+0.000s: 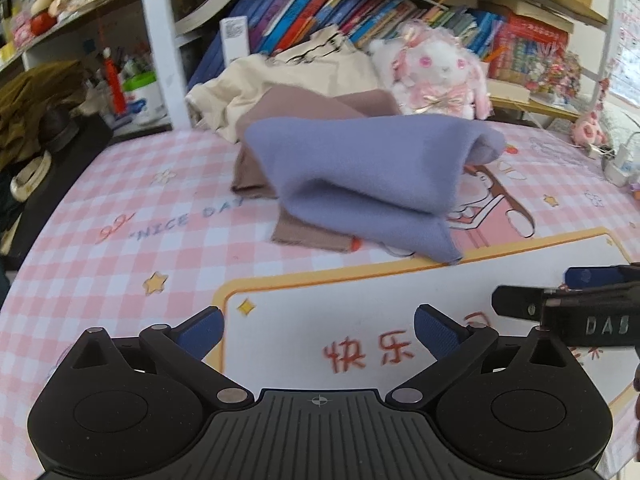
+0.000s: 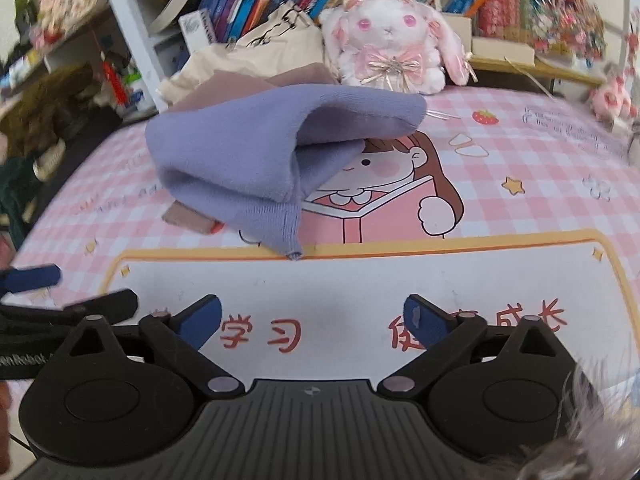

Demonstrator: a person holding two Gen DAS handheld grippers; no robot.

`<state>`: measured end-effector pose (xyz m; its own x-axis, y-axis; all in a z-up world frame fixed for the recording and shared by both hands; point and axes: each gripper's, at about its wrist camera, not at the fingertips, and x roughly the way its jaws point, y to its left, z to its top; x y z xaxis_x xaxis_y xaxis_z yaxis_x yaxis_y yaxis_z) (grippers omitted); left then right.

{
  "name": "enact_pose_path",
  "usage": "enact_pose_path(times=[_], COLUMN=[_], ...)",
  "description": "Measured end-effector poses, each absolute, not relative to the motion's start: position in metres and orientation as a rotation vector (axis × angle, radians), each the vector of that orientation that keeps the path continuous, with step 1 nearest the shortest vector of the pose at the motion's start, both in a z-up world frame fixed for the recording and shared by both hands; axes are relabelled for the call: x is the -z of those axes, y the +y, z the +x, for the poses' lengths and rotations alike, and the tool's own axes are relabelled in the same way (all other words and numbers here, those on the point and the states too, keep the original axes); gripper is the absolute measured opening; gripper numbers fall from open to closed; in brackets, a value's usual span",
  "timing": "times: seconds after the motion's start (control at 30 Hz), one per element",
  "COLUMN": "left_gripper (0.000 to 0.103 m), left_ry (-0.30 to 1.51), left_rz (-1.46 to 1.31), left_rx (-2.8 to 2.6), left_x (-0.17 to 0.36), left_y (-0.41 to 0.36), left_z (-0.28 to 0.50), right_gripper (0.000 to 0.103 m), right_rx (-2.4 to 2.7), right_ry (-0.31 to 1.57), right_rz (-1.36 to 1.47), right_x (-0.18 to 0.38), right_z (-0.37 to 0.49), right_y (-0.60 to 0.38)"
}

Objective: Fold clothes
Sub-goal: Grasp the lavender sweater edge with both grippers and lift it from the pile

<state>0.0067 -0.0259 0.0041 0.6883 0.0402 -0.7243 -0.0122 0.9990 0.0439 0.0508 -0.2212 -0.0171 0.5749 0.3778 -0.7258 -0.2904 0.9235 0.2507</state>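
A lilac knit garment lies folded in loose layers on the pink checked table mat, on top of a folded mauve-brown cloth. It also shows in the right wrist view, with the brown cloth peeking out below. My left gripper is open and empty, hovering above the mat in front of the pile. My right gripper is open and empty too, just right of the left one. Its fingers enter the left wrist view at right. The left gripper's fingers show at the right view's left edge.
A cream garment lies crumpled behind the pile. A white and pink plush rabbit sits at the back, against a shelf of books. A charger and cable lie at the mat's right edge. Dark clutter is off the left edge.
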Motion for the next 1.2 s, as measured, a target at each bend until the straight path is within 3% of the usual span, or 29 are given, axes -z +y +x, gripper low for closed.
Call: enact_pose_path(times=[0.17, 0.5, 0.67, 0.7, 0.73, 0.83, 0.9, 1.2], left_gripper=[0.097, 0.098, 0.097, 0.09, 0.068, 0.028, 0.011, 0.009], left_ry=[0.767, 0.675, 0.662, 0.668, 0.681, 0.724, 0.732, 0.695], left_rz=[0.186, 0.396, 0.488, 0.505, 0.515, 0.495, 0.462, 0.371], left_rx=[0.003, -0.011, -0.072, -0.094, -0.122, -0.17, -0.161, -0.121], left_x=[-0.005, -0.003, 0.012, 0.016, 0.021, 0.026, 0.02, -0.025], left_y=[-0.062, -0.133, -0.155, -0.156, -0.155, -0.14, -0.131, -0.123], left_z=[0.023, 0.076, 0.109, 0.115, 0.121, 0.129, 0.121, 0.048], right_gripper=[0.067, 0.07, 0.073, 0.074, 0.075, 0.078, 0.08, 0.082], right_rx=[-0.366, -0.343, -0.365, -0.373, -0.379, -0.411, -0.44, -0.552], right_ry=[0.912, 0.976, 1.007, 1.015, 1.021, 1.025, 1.022, 1.08], right_rz=[0.16, 0.383, 0.623, 0.679, 0.73, 0.855, 0.935, 1.206], right_x=[0.021, 0.027, 0.036, 0.037, 0.039, 0.041, 0.041, 0.068], right_z=[0.068, 0.104, 0.115, 0.117, 0.119, 0.125, 0.129, 0.145], right_y=[-0.243, -0.3, -0.332, -0.337, -0.341, -0.349, -0.352, -0.319])
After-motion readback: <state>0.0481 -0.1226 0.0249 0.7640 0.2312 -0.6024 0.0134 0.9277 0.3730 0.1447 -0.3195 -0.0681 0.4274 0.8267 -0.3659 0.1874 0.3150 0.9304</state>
